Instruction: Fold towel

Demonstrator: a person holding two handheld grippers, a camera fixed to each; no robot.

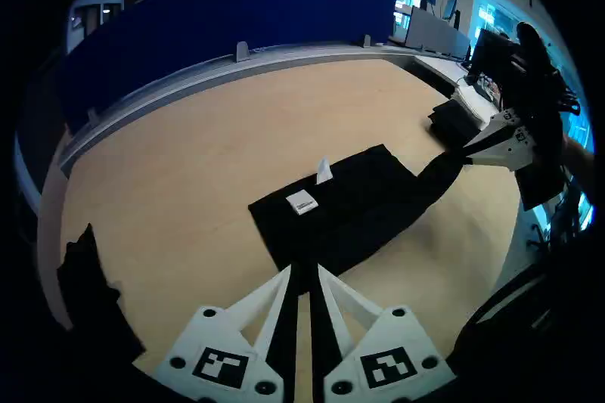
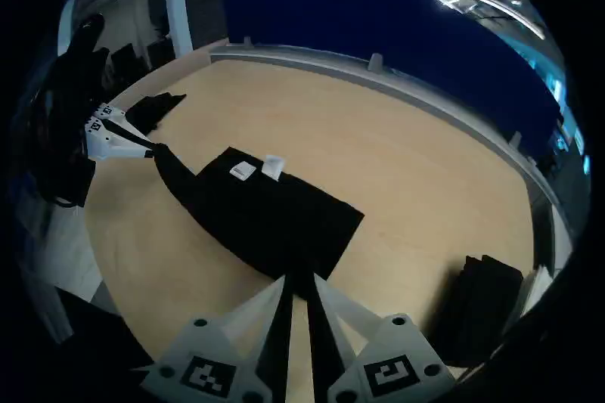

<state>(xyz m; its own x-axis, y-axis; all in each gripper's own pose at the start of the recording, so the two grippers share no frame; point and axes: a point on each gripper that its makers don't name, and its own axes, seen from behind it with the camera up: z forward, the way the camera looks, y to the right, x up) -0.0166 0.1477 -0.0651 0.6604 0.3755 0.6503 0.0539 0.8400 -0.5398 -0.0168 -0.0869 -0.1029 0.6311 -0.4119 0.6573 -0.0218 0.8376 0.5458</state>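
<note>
ok so the black towel (image 1: 355,206) is lying mostly flat on the light wooden table (image 1: 189,161), pretty much dead centre in both views. Two small white tags (image 1: 302,203) sit on it, toward the 11 o'clock side of the cloth in the left gripper view.

The left gripper (image 1: 306,271) comes in from 6 o'clock in its own view. Its fingers are pinched tight on the near corner of the towel, with black fabric squeezed between them. Over at 3 o'clock in that same view is the right gripper (image 1: 463,155), clamped on the opposite corner. The cloth there is pulled up off the table into a stretched point.

Same story from the right gripper view. Its own fingers at 6 o'clock are closed on the towel corner. The left gripper is off at 9 o'clock, gripping the other corner, which is lifted and drawn taut.

Other stuff on the table: a folded dark pile (image 2: 484,297) sits at 4 o'clock in the right gripper view, well apart from the towel. A loose dark cloth (image 2: 155,108) lies at 10 o'clock, near the left gripper but not touching the towel. A blue partition (image 1: 227,17) runs along the far edge of the table at 12 o'clock.
</note>
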